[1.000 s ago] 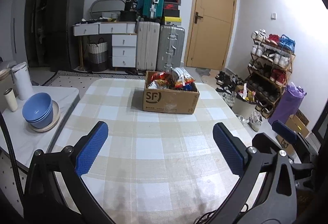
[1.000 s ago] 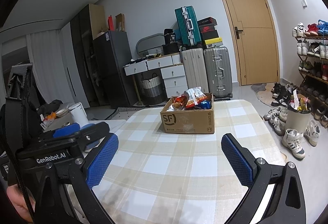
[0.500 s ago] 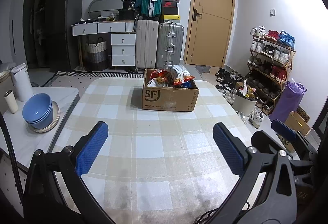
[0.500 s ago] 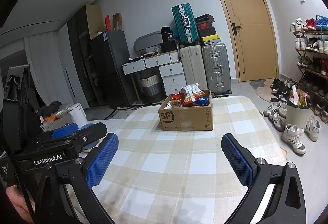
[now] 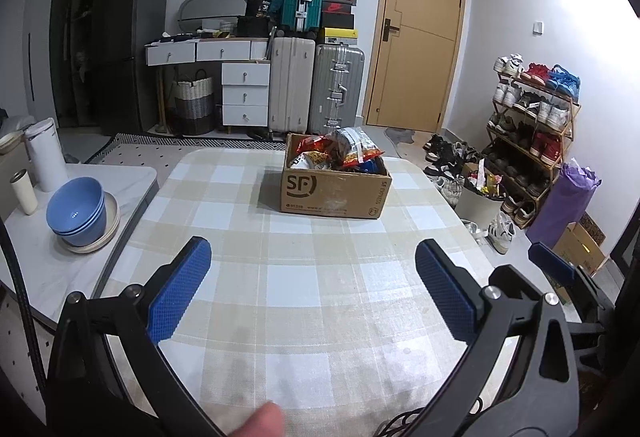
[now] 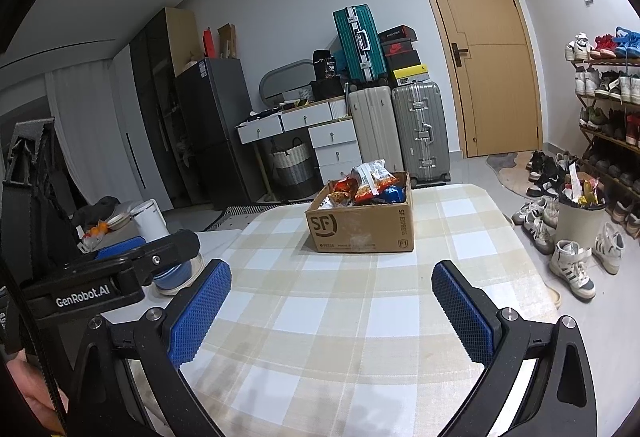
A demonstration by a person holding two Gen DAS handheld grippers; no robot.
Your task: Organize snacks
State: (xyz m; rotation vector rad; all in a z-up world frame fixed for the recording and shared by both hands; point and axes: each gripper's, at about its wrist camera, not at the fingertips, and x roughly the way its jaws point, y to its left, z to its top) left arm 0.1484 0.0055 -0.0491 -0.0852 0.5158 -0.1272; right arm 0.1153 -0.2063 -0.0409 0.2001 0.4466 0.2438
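A brown cardboard box marked SF [image 5: 335, 193] stands on the far middle of the checked table [image 5: 296, 285]. It is heaped with snack bags [image 5: 344, 151] in red, orange, white and blue. The box also shows in the right wrist view [image 6: 362, 227], with the snack bags [image 6: 370, 183] above its rim. My left gripper [image 5: 312, 279] is open and empty, well short of the box. My right gripper [image 6: 331, 297] is open and empty too, also short of the box. The left gripper's body shows at the left of the right wrist view [image 6: 120, 269].
A side table to the left holds stacked blue bowls [image 5: 78, 209], a small cup [image 5: 24, 191] and a white canister [image 5: 46, 157]. Right of the table are a bin [image 5: 480, 201], loose shoes and a shoe rack [image 5: 532, 125]. Suitcases [image 5: 316, 89] and drawers line the far wall.
Both views have drifted slightly: the box sits a little lower and nearer in the right wrist view. A fingertip now shows at the bottom of the left wrist view. Both grippers stay open.
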